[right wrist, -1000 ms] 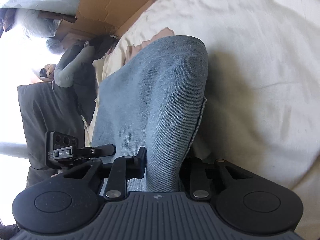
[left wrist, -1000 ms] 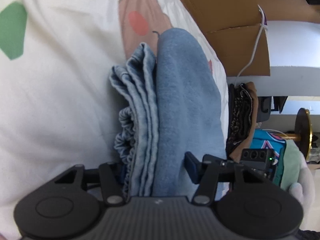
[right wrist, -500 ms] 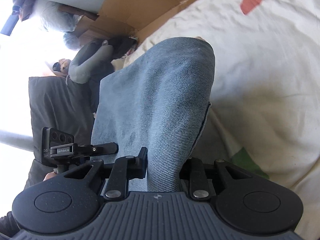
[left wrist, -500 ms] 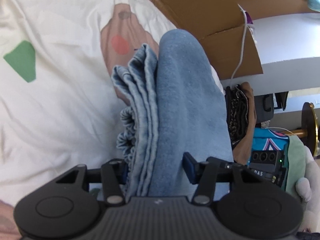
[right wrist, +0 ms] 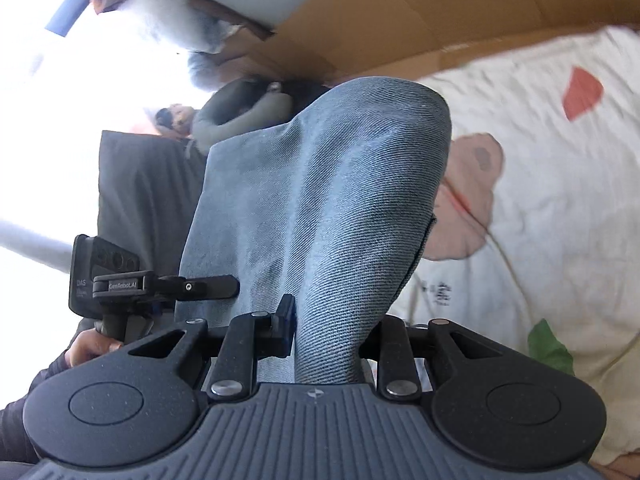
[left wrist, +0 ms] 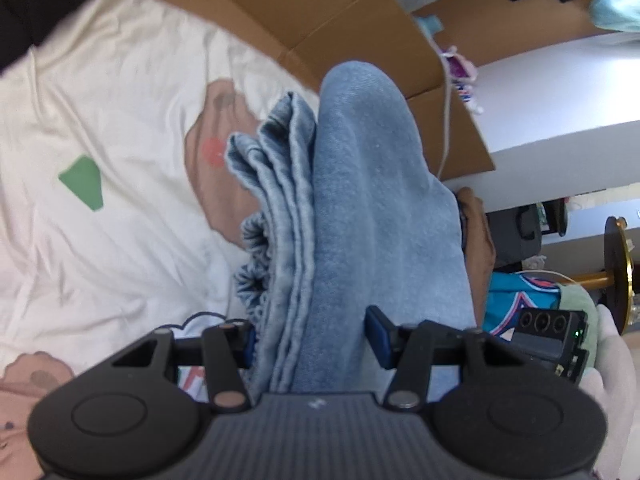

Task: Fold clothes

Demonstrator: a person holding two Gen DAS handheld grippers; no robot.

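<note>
Your left gripper (left wrist: 310, 344) clamps folded jeans (left wrist: 360, 208) | your right gripper (right wrist: 332, 332) pinches the jeans' other end | bedsheet (left wrist: 100, 100) beyond both.

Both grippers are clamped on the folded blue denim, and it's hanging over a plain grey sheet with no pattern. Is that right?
Not quite. The left gripper and the right gripper are both shut on the folded blue denim, but the sheet below is white with coloured prints, not plain grey: the left wrist view shows a green patch and a pink shape on it, and the right wrist view shows more.
</note>
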